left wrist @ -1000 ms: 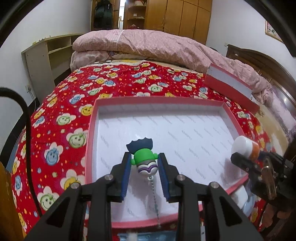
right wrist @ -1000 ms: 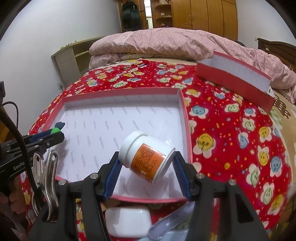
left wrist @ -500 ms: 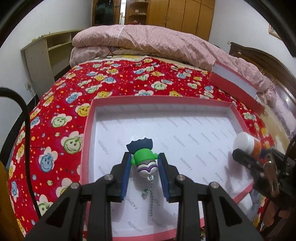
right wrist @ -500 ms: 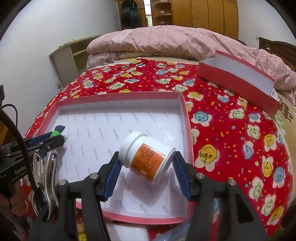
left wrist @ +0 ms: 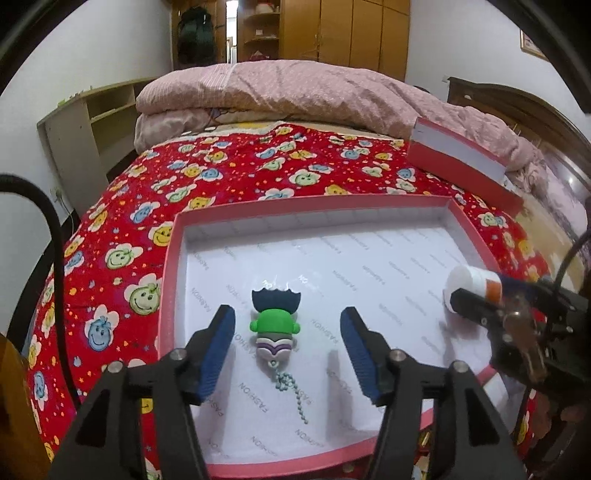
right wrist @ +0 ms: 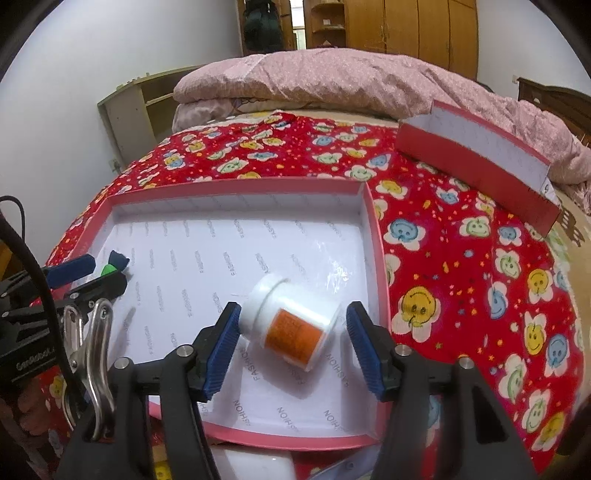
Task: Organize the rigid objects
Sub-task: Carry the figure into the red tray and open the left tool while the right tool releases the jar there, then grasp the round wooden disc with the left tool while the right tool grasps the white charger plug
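Note:
A shallow pink-rimmed box (left wrist: 173, 236) with a white floor lies on the red bedspread; it also shows in the right wrist view (right wrist: 376, 236). My left gripper (left wrist: 288, 332) is open over its near left part. A small green toy figure (left wrist: 275, 328) with a bead chain lies on the box floor between the fingers, untouched. My right gripper (right wrist: 291, 334) is open over the box's near right part. A white pill bottle (right wrist: 291, 328) with an orange label lies tilted between its pads; the left pad looks close to the cap. The bottle also shows in the left wrist view (left wrist: 472, 284).
The box's red lid (right wrist: 476, 162) leans on a pink quilt (right wrist: 351, 81) at the back right. A white object (right wrist: 255, 465) lies below the box's near edge. A shelf unit (left wrist: 88, 122) stands by the left wall; wooden wardrobes (left wrist: 343, 29) stand behind.
Both grippers have moved down over the box and opened. The toy figure and the bottle have been let go and now lie on the box floor.

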The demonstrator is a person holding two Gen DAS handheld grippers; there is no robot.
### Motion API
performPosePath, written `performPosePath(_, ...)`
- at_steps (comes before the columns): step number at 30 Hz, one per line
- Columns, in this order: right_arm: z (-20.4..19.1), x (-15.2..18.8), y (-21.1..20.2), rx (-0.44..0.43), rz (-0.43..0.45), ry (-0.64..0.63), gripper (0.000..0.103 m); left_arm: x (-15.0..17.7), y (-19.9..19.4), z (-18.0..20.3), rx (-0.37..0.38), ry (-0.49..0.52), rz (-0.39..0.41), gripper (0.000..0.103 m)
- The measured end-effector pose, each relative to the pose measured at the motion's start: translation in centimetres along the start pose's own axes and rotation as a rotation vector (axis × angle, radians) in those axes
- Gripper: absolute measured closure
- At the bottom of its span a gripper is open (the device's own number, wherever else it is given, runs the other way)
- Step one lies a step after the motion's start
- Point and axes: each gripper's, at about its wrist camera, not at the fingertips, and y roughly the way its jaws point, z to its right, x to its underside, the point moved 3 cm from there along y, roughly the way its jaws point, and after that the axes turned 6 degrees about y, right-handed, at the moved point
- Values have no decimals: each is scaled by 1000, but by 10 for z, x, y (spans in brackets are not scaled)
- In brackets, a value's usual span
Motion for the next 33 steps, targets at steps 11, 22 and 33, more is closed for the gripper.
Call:
performPosePath(11, -3, 2, -19, -13, 32, -20, 37, 7, -18, 0, 4, -20, 8, 39)
performPosePath(22, -5, 13, -43, -47, 44, -7, 37, 25, -47, -7, -2, -41, 18, 39)
performPosePath(33, -5, 39, -64, -85, 19, 9, 26, 52, -68, -10, 3, -62, 1, 39)
